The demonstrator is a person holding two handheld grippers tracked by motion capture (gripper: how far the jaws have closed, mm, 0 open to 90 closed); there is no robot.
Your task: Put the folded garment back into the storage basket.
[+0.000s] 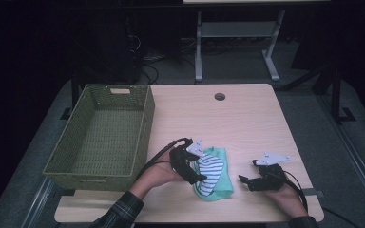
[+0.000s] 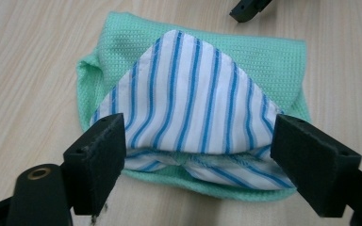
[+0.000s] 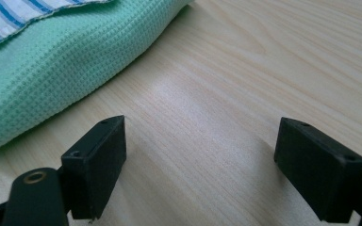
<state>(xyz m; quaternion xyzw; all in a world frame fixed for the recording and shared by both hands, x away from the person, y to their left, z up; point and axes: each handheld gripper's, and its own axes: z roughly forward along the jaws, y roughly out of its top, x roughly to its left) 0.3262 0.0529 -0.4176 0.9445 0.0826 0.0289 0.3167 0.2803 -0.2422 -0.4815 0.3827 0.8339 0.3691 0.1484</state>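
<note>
A white cloth with blue stripes (image 2: 188, 99) lies folded to a point on a folded mint-green waffle cloth (image 2: 268, 61), near the front middle of the table (image 1: 247, 118). My left gripper (image 2: 195, 141) is open, its jaws spread wide at either side of the striped cloth's near edge without pinching it. In the high view the left gripper (image 1: 197, 172) sits on the left edge of the striped cloth (image 1: 211, 167) and green cloth (image 1: 221, 190). My right gripper (image 3: 200, 141) is open over bare wood, just right of the green cloth (image 3: 52, 70); the high view shows this gripper (image 1: 248, 175) right of the cloths.
An olive woven basket (image 1: 145, 123) stands at the table's left side with nothing in it. A round cable hole (image 1: 219, 97) sits near the far edge. The right gripper's jaw tip (image 2: 247, 8) shows beyond the cloths. Table legs and cables lie on the floor behind.
</note>
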